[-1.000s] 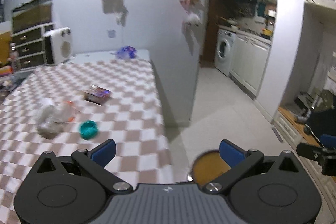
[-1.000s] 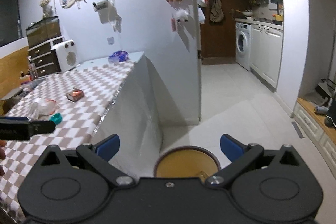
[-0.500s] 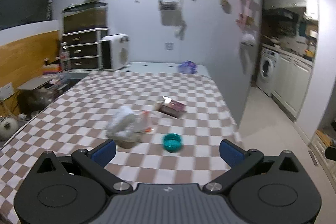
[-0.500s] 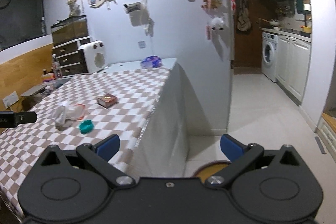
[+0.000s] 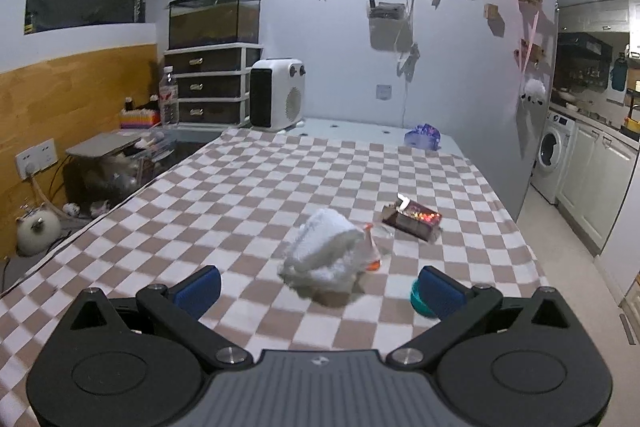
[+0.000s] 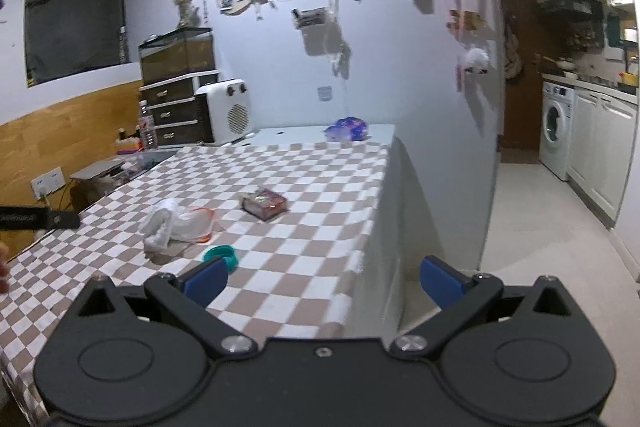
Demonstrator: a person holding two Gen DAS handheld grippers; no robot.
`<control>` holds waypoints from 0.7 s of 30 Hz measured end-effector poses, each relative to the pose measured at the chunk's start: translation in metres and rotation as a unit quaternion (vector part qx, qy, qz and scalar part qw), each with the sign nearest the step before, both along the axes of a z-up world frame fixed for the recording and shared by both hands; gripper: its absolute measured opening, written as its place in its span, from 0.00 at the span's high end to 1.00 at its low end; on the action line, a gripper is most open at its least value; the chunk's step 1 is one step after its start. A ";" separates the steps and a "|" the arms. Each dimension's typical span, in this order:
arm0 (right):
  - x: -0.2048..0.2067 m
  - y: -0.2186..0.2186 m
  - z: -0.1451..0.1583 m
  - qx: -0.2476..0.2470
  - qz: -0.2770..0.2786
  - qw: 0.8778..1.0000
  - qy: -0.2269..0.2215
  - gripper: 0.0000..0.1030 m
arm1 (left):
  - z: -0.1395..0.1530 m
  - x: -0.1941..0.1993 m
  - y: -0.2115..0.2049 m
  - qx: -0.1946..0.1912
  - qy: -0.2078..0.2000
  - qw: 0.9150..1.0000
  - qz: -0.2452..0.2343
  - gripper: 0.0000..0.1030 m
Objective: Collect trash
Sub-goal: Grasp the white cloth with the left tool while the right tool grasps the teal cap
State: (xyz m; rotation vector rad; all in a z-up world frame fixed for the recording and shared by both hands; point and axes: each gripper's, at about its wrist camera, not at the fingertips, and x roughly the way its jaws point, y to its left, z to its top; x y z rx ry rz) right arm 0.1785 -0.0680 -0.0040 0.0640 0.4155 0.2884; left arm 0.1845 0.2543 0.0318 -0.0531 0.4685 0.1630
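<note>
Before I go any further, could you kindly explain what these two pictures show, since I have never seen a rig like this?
There is no robot here: a person carries a two-finger gripper in each hand, and a wide-angle camera on each one looks forward along its blue-padded fingers. One picture comes from the left gripper, the other from the right gripper. Both stand open and hold nothing.

Ahead is a table with a checkered cloth. On it lie a crumpled white tissue against a clear plastic bag with orange trim, a small dark box and a teal lid. A purple packet sits at the far end. The left gripper points at the tissue.
</note>
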 end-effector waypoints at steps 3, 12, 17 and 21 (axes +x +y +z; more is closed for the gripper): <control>0.007 0.014 -0.007 -0.003 0.013 1.000 0.004 0.00 | -0.014 0.025 0.000 0.013 -0.010 1.000 -0.015 0.00; 0.028 0.039 -0.023 0.006 0.003 1.000 0.016 0.00 | -0.051 0.111 0.025 -0.080 -0.009 0.996 0.038 0.00; 0.043 0.049 -0.032 0.005 -0.007 1.000 0.026 0.00 | -0.074 0.137 0.056 -0.169 -0.016 0.981 0.089 0.01; 0.056 0.059 -0.039 0.002 -0.003 0.999 0.036 0.00 | -0.091 0.144 0.073 -0.217 -0.021 0.971 0.095 0.01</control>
